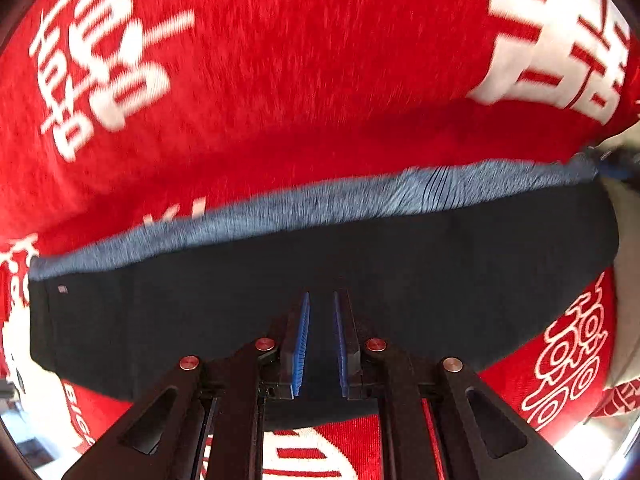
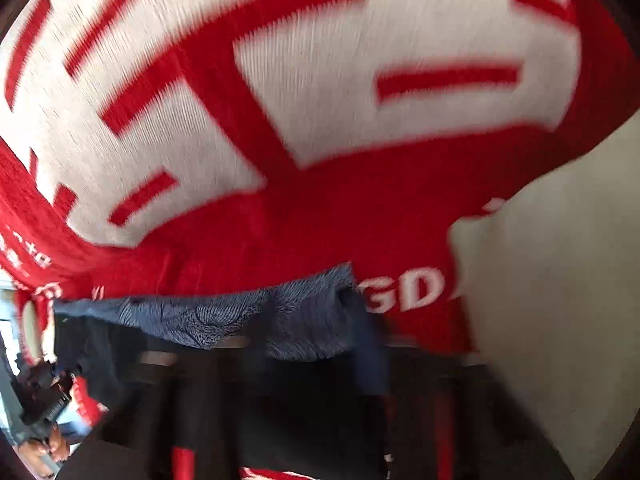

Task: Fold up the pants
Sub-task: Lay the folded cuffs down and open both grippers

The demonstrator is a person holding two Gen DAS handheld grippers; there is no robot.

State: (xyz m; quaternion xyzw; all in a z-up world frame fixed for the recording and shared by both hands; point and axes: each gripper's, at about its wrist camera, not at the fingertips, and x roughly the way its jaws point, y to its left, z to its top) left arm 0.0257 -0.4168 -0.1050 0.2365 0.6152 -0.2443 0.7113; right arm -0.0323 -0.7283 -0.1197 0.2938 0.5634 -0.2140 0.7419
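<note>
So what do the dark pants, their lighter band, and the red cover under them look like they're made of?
Pants: dark navy, matte, smooth fabric; weave too blurred to tell.
Band: heathered blue-grey knit with fine ribbing, probably an elastic waistband.
Red cover: fuzzy, napped textile with white lettering, probably a woven rug or blanket.

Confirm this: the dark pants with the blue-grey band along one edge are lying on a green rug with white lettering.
Not quite. The rug is red, not green, as the left wrist view shows. The rest holds: the dark pants with the blue-grey band lie on it, and its lettering is white.
</note>
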